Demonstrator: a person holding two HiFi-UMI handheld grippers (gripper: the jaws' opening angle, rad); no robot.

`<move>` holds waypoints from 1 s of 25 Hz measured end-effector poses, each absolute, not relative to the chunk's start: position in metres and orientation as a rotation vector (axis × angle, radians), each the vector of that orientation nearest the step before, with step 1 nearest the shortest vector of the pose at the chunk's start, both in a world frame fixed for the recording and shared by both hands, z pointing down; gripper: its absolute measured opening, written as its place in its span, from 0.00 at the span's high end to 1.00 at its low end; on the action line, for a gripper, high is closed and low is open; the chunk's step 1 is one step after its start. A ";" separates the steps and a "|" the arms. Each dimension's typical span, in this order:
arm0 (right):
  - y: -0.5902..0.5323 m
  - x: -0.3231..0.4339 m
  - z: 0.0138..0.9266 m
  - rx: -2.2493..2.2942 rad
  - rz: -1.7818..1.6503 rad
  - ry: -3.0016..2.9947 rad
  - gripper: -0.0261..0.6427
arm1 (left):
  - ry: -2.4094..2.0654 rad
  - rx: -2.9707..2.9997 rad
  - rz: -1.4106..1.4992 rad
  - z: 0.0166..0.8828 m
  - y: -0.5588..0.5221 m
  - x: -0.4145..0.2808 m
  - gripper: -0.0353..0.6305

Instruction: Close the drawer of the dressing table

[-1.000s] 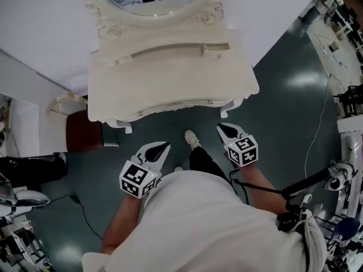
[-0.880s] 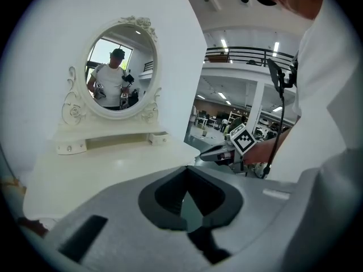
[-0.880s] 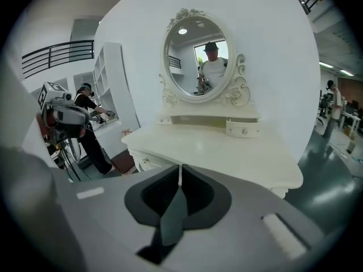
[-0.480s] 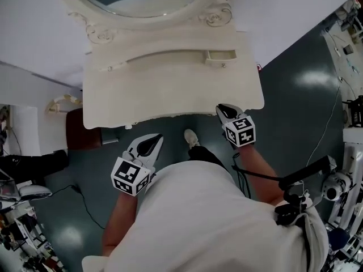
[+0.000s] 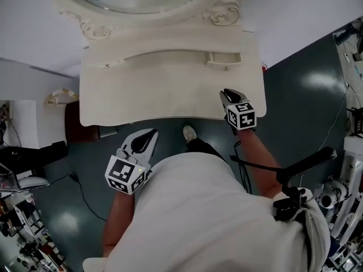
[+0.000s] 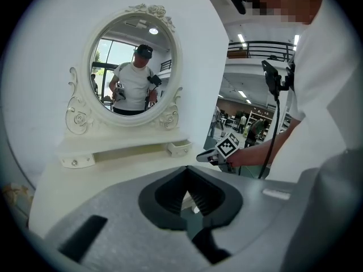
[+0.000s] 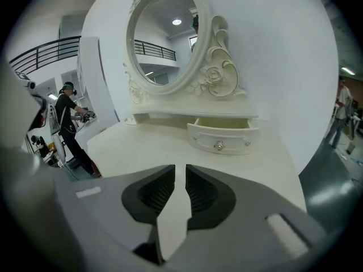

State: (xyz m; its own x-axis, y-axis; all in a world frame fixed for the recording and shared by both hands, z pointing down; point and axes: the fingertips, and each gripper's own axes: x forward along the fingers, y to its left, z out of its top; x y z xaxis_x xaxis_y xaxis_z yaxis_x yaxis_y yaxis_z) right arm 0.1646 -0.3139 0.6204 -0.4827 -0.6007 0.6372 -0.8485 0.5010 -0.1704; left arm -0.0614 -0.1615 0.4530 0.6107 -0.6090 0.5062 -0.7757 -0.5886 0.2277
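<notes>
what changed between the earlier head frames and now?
The right tool moved from over the floor forward over the top of the dressing table, toward the drawer; its jaws have just been opening, nothing between them. The left tool edged closer to the table front, still over the floor, jaws shut. Nothing grabbed or released. Drawer still open.

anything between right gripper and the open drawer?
Only bare tabletop between the right gripper and the drawer, seen in the right gripper view. Its jaws have just been opening, nothing between them.
</notes>
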 end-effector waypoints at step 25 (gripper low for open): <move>-0.413 0.196 0.666 1.300 0.748 -2.144 0.79 | -1.208 2.322 0.544 0.455 -0.205 -0.062 0.94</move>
State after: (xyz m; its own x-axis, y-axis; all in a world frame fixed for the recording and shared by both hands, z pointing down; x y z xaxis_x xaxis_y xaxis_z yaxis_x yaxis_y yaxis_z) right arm 0.1962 -0.4133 0.6657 -0.4050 -0.6163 0.6754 -0.9027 0.3868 -0.1883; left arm -0.0625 -0.2054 0.4546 0.5350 -0.6510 0.5385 -0.8346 -0.5060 0.2175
